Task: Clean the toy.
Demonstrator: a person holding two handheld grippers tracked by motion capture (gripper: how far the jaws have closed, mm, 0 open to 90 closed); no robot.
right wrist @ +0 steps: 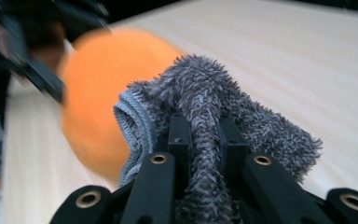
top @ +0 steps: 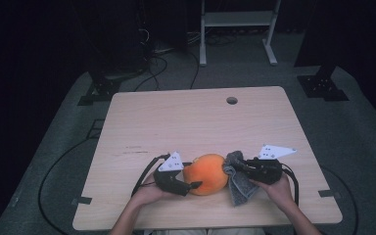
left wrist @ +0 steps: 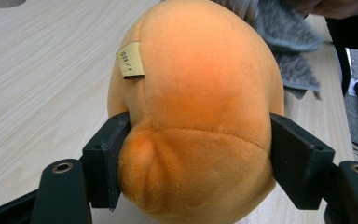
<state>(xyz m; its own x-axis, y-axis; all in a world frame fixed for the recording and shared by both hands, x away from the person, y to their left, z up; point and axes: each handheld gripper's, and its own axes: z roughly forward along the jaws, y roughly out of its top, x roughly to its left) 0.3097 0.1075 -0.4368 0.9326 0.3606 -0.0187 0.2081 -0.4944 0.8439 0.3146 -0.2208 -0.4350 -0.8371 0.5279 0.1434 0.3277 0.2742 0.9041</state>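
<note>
Orange plush toy (top: pixel 207 174): rounded, soft, a seam across its lower end and a small tan label sewn on one side; sits on the bench near the front edge, centre. Grey fuzzy cloth (top: pixel 239 185): bunched, with a stitched hem; just right of the plush, touching its right side, one end draping down to the bench.

Plush toy (left wrist: pixel 200 116): orange, darker orange patches near seam; small pale yellow tag (left wrist: pixel 130 60) with dark handwritten marks.
Cloth (right wrist: pixel 214 107): grey, shaggy pile; lighter blue-grey stitched edge.
Table (top: pixel 176 122): light wood grain, pale beige; 1 dark round hole (top: pixel 232 100).
Left gripper (top: pixel 192 185), right gripper (top: pixel 236 166): black, 2 brass-coloured rivets on each jaw; white plates on top.
</note>
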